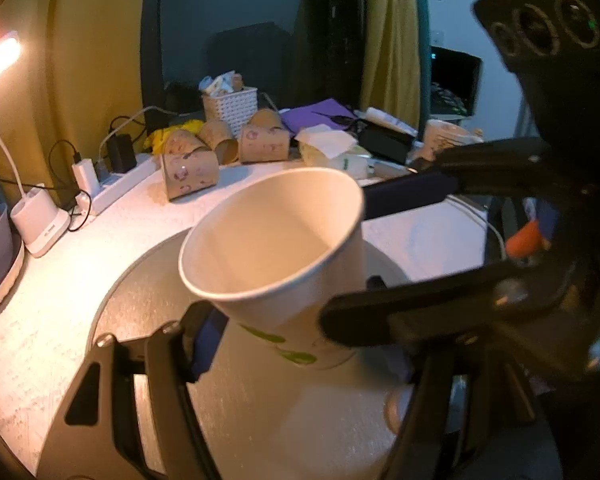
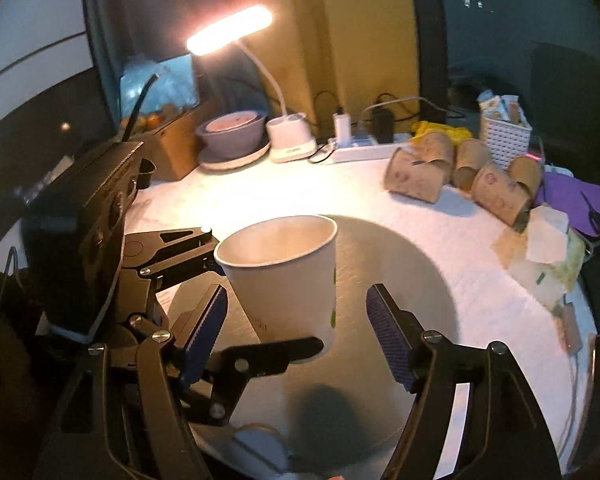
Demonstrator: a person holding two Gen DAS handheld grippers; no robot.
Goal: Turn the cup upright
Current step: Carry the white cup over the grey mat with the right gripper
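A white paper cup [image 1: 284,256] with green marks is held mouth up, slightly tilted, above a round grey plate [image 1: 140,304]. My left gripper [image 1: 300,356] is shut on the cup's lower body. In the right wrist view the cup [image 2: 288,276] is upright, gripped by the left gripper [image 2: 260,308] coming in from the left. My right gripper [image 2: 296,332] is open, its blue-padded fingers [image 2: 388,332] on either side of the cup without touching it. The right gripper also shows in the left wrist view [image 1: 384,252], reaching in from the right.
Brown paper cups [image 2: 460,176] lie on their sides at the back of the white table [image 2: 480,300]. A lit desk lamp [image 2: 230,30], a bowl [image 2: 232,132], a power strip [image 2: 360,150], a white basket [image 2: 504,136] and tissues [image 2: 548,240] crowd the far and right edges.
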